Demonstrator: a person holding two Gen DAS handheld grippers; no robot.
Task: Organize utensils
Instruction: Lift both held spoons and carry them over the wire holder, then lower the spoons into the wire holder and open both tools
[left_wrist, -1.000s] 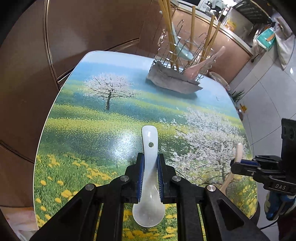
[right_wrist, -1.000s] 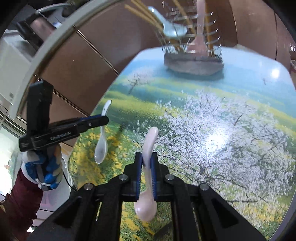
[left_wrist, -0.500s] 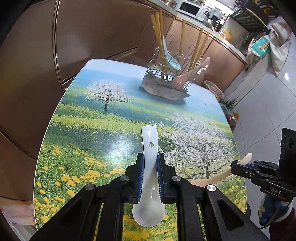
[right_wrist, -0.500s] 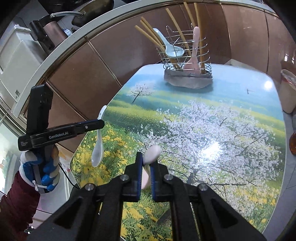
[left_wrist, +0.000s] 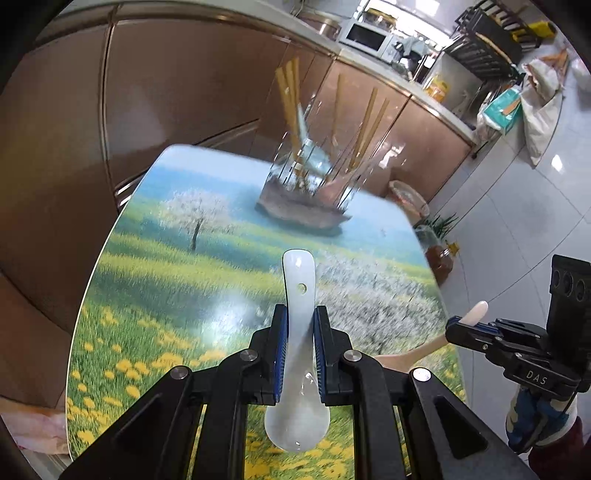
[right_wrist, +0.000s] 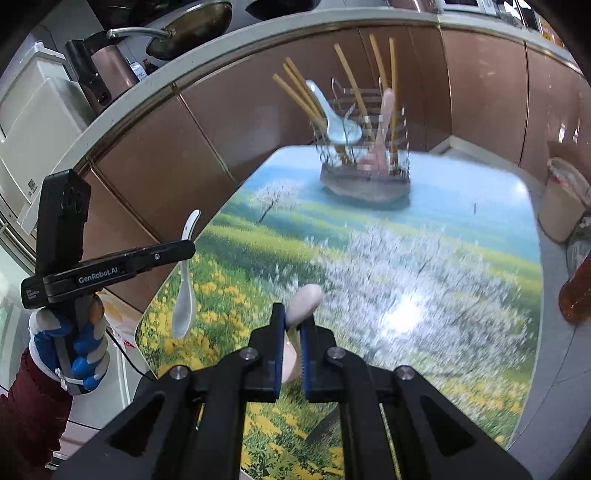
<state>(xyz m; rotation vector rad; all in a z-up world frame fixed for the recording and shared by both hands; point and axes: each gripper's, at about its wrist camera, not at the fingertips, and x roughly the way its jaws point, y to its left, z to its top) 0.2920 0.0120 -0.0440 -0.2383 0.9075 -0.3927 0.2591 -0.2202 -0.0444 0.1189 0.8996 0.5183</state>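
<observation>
Right wrist view, table (right_wrist: 461, 206): flower-meadow print top, wire utensil rack (right_wrist: 364, 162) standing at its far end.
Rack contents: chopsticks, a white spoon and a pink spoon, all leaning upright.
Left gripper (left_wrist: 300, 345): jaws pinching the white spoon (left_wrist: 299, 332) by its handle, held above the near table.
Right gripper (right_wrist: 292, 345): jaws pressed on the pink spoon (right_wrist: 301, 302), also clear of the table.
Risk: smooth ceramic might slip; an incoming bowl could snag the leaning chopsticks or rack wires.
</observation>
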